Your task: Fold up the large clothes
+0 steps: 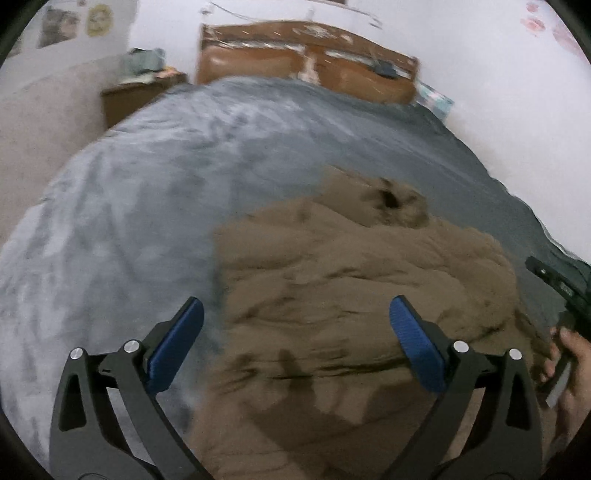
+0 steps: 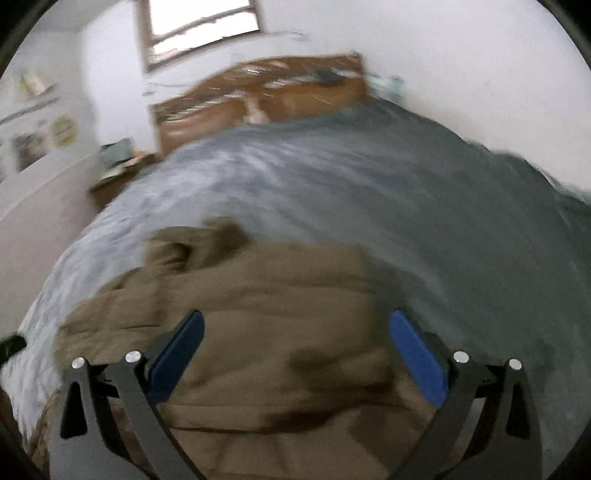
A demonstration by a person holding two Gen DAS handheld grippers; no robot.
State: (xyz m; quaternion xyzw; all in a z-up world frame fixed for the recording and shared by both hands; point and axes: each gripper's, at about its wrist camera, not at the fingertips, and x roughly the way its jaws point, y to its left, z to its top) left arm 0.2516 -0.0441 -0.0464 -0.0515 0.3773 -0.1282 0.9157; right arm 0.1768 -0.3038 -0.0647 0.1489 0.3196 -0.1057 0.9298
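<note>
A large brown garment lies crumpled on a grey-blue bedspread. My left gripper hovers above its near left part, open wide, nothing between its blue pads. In the right wrist view the same brown garment fills the lower middle, and my right gripper hangs over it, open and holding nothing. At the right edge of the left wrist view a hand holds the black body of the right gripper. Both views are blurred by motion.
The bed has a wooden headboard at the far end against a white wall. A wooden bedside table with clutter on it stands left of the bed. A window sits above the headboard. The bedspread lies bare beyond the garment.
</note>
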